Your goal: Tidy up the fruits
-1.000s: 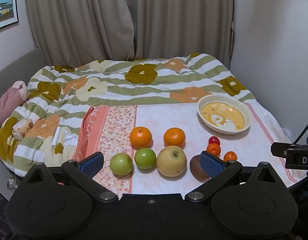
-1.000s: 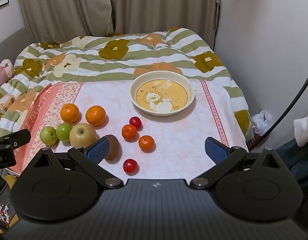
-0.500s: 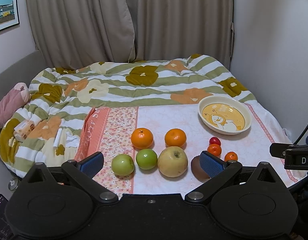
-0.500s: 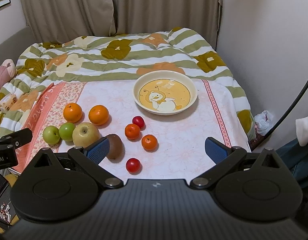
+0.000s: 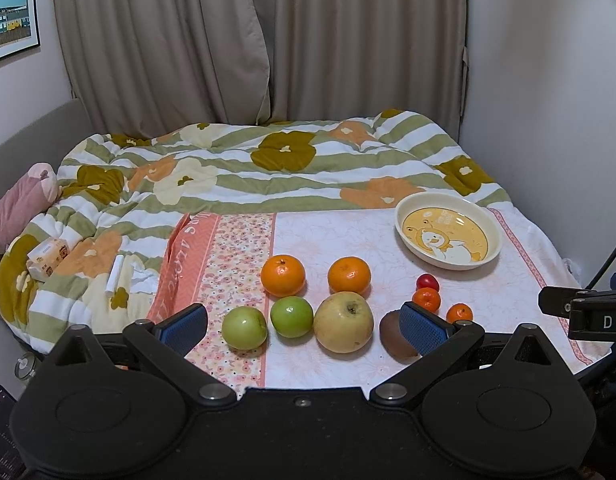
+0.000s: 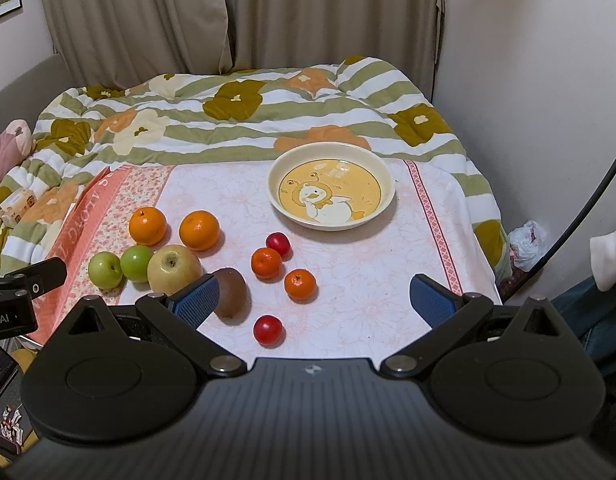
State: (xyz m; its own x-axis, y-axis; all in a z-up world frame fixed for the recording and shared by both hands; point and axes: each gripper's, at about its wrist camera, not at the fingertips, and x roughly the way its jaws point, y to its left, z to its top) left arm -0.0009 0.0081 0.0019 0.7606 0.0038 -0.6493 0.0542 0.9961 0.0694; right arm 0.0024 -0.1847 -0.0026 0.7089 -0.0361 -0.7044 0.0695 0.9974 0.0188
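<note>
Fruit lies on a pink floral cloth on the bed. Two oranges, two green apples, a yellow apple and a brown kiwi sit at the left. Two small tangerines and two red cherry tomatoes lie in the middle. An empty cream bowl with a duck picture stands behind them. My left gripper is open and empty, above the apples. My right gripper is open and empty, above the tangerines.
A striped flowered quilt covers the bed behind the cloth. A pink plush toy and a tissue pack lie at the left. Curtains and walls close the back and right. A cable hangs at the right.
Both grippers have risen and tilted slightly, so the fruit and the bowl sit a little lower in both views. Nothing on the cloth has moved.
</note>
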